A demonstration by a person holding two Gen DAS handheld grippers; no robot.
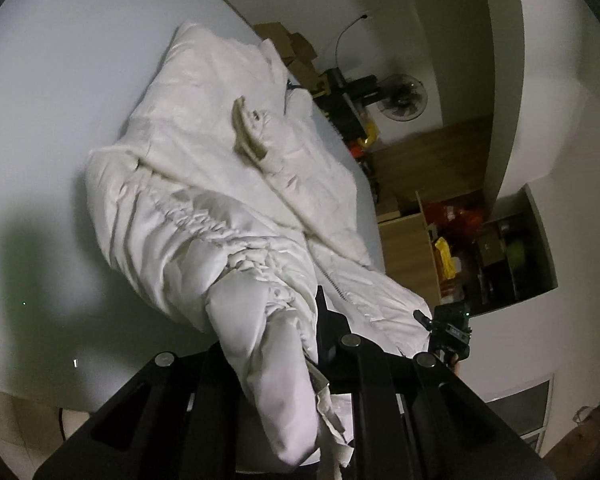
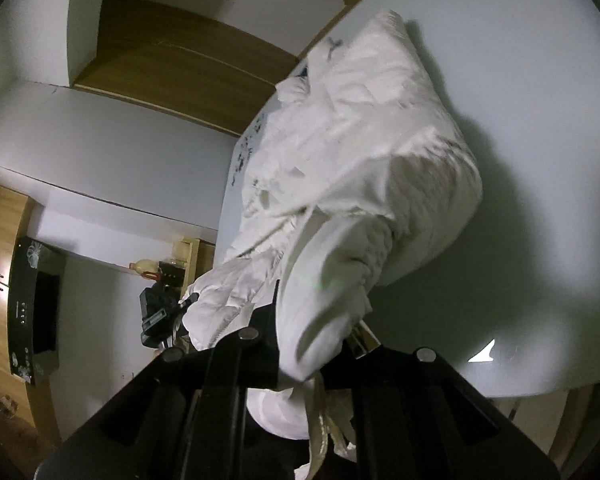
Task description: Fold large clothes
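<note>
One white jacket [image 1: 220, 184], two tools [image 1: 300, 344] [image 2: 300, 344] — both gripping

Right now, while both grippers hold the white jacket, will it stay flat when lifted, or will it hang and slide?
The jacket looks puffy and soft, so it will probably sag between the left gripper and the right gripper. Its fabric seems smooth, so it may slide easily on the table. It is likely light for its bulk.

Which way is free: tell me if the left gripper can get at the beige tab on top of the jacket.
Probably not yet: the left gripper is shut on the white jacket. The beige tab lies uncovered, farther across the table.
</note>
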